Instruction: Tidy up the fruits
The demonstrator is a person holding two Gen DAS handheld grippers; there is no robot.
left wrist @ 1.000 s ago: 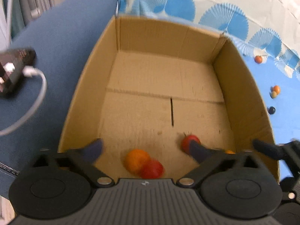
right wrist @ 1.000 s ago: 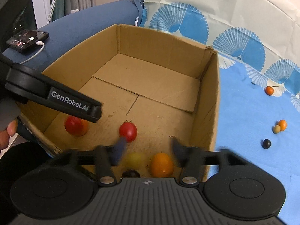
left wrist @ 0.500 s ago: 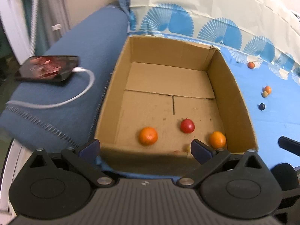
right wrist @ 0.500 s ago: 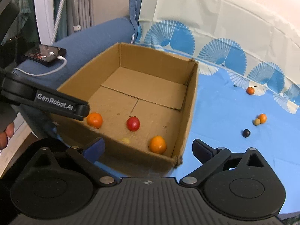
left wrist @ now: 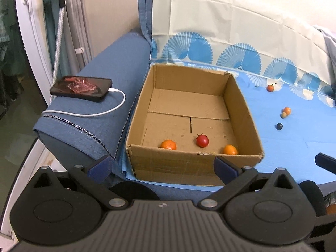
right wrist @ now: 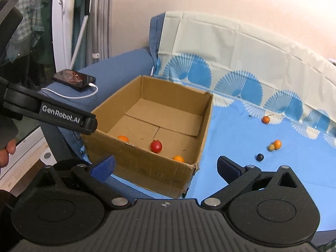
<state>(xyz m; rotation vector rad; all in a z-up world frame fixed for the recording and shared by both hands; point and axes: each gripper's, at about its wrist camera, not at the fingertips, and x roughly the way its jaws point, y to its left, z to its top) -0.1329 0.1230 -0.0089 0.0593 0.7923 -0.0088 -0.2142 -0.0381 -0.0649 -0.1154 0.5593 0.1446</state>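
Three round fruits lie inside the open brown cardboard box (left wrist: 189,109), all along its near wall: an orange citrus fruit (left wrist: 168,144) at about 7 o'clock on the box floor, a red cherry tomato with a green stem (left wrist: 202,140) near 6 o'clock, and a second orange fruit (left wrist: 230,149) in the corner at 5 o'clock. My left claw (left wrist: 161,166) stands wide open with nothing between its blue pads, hanging in front of the box's near wall and clear of it. My right claw (right wrist: 166,166) has just been opening and now stands at full spread, also empty, over the box's near right corner. The box sits on a bright blue cloth with fan-shaped prints (left wrist: 294,142) spread over a sofa seat. Out on that cloth, at 2 to 3 o'clock from the box, four small fruits lie loose: a small orange-red one with a stalk (right wrist: 265,119) farthest back, an orange ball (right wrist: 277,144) touching a pale yellow-green ball (right wrist: 271,147), and a dark blue-black berry (right wrist: 259,157) nearest me. At 9 o'clock from the box, a black smartphone (left wrist: 81,88) rests on the blue fabric armrest (left wrist: 100,130), with a white charging cable (left wrist: 105,111) plugged in and looping across it.
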